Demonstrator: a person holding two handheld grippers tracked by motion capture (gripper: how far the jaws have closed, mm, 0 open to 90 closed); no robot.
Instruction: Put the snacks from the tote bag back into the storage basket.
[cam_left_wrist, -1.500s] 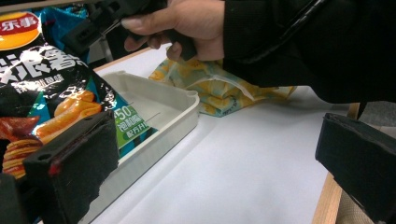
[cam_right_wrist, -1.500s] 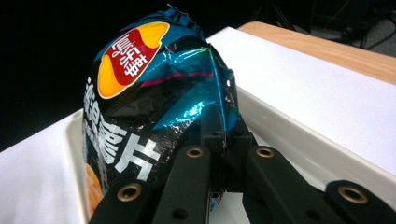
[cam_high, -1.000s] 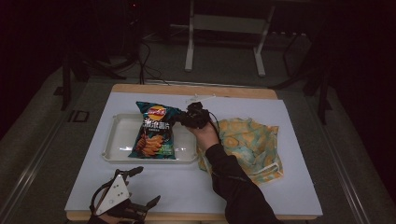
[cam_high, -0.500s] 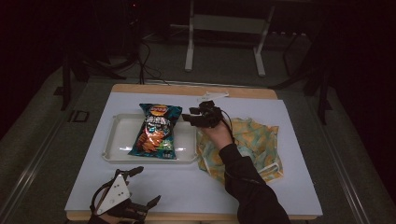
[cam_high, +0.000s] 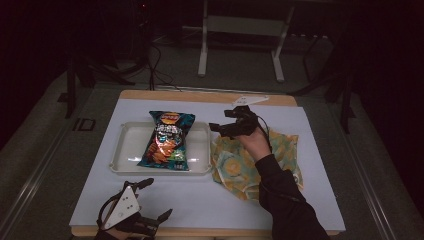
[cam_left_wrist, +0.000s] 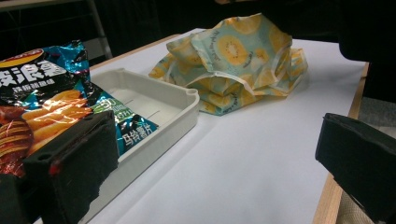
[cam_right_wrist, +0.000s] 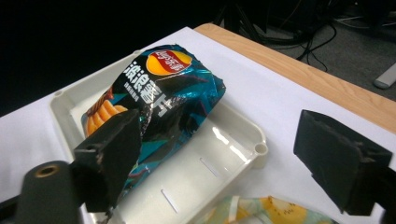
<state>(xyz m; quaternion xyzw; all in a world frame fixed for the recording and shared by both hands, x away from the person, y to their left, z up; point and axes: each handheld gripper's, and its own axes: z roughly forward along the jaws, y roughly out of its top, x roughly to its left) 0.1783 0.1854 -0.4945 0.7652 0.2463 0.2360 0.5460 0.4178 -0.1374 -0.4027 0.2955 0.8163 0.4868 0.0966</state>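
A bag of crisps (cam_high: 167, 141) is shown lying in a shallow white tray (cam_high: 131, 145) on the white tabletop (cam_high: 200, 200), its top end propped on the tray's far rim and its lower end on the tray floor. The right gripper (cam_high: 226, 120) is held above the table just beside the tray's right edge, apart from the bag; its jaws have just been opening and now stand wide, with nothing gripped between them. A crumpled cloth printed with kiwi slices (cam_high: 240, 165) is seen to the right of the tray, under the right hand (cam_high: 255, 142). The left gripper (cam_high: 156, 200) is rested at the near edge of the table, its jaws spread wide and empty.
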